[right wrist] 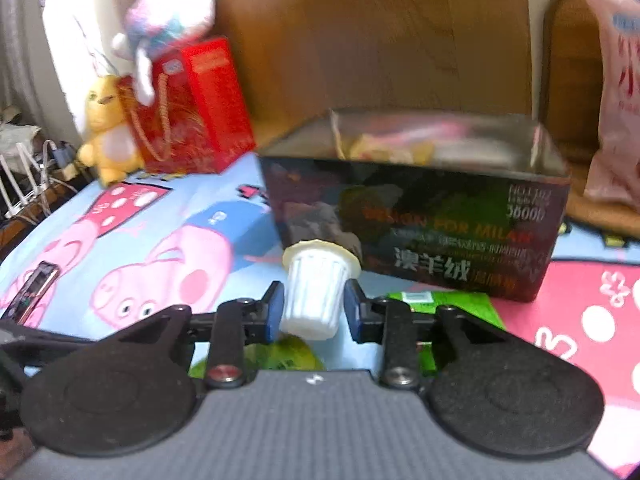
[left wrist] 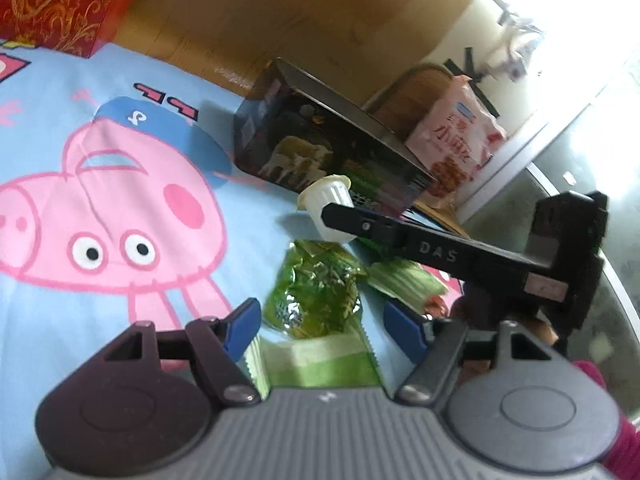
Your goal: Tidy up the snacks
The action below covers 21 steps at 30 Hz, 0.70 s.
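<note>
My right gripper [right wrist: 314, 308] is shut on a small white ribbed jelly cup [right wrist: 316, 292] and holds it in front of the dark open box [right wrist: 420, 216], which has several snacks inside. In the left wrist view the cup [left wrist: 328, 208] shows in the right gripper's black fingers [left wrist: 360, 224] beside the box [left wrist: 320, 140]. My left gripper [left wrist: 320, 320] is open and empty over a green crinkled snack packet [left wrist: 316, 292], with another light green packet [left wrist: 320, 360] just below it and a green one [left wrist: 404, 284] to the right.
All lies on a blue Peppa Pig sheet [left wrist: 100, 200]. A pink snack bag [left wrist: 456, 140] stands behind the box by a wooden chair [right wrist: 572, 72]. A red gift box [right wrist: 192, 112] with plush toys [right wrist: 108, 136] is at the far left. A phone [right wrist: 32, 292] lies at left.
</note>
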Tool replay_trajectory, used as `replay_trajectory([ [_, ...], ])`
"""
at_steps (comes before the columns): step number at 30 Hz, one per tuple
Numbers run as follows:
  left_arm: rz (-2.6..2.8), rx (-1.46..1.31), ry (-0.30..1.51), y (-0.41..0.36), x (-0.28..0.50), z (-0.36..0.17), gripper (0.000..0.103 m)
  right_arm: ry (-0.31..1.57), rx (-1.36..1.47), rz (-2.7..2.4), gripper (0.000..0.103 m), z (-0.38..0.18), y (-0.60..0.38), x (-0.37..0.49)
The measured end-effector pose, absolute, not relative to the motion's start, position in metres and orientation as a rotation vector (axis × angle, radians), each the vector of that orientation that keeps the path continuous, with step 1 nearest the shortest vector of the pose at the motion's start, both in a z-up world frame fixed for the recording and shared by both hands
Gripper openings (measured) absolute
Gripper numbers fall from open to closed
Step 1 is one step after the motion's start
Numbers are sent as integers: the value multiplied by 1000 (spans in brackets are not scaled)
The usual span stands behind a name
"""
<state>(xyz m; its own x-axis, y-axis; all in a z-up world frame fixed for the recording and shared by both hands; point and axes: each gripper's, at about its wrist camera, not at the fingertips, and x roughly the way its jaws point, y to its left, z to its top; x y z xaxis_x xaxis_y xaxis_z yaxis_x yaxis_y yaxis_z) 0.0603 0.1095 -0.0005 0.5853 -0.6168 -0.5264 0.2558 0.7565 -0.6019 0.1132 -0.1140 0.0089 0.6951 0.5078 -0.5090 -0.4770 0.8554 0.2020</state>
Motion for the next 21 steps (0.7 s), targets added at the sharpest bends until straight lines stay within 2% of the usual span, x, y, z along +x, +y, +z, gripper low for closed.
replay_trajectory([
  [4, -542, -609, 715, 138, 52, 16, 72, 519, -40, 691, 32, 25, -93, 80],
  [8, -475, -646, 643, 165, 45, 27, 76, 523, -128, 850, 33, 17, -58, 55],
  [12, -424, -679, 660, 177, 41, 20, 76, 489, -196, 834, 34, 7, -39, 50],
  [15, -423, -673, 681, 175, 42, 15, 76, 525, -148, 818, 35, 5, -46, 59],
  [20, -458, -663, 704, 168, 44, 9, 76, 518, -158, 760, 49, 0, -58, 42],
  [21, -465, -662, 708, 166, 44, 8, 76, 519, -153, 755, 49, 0, -61, 40],
])
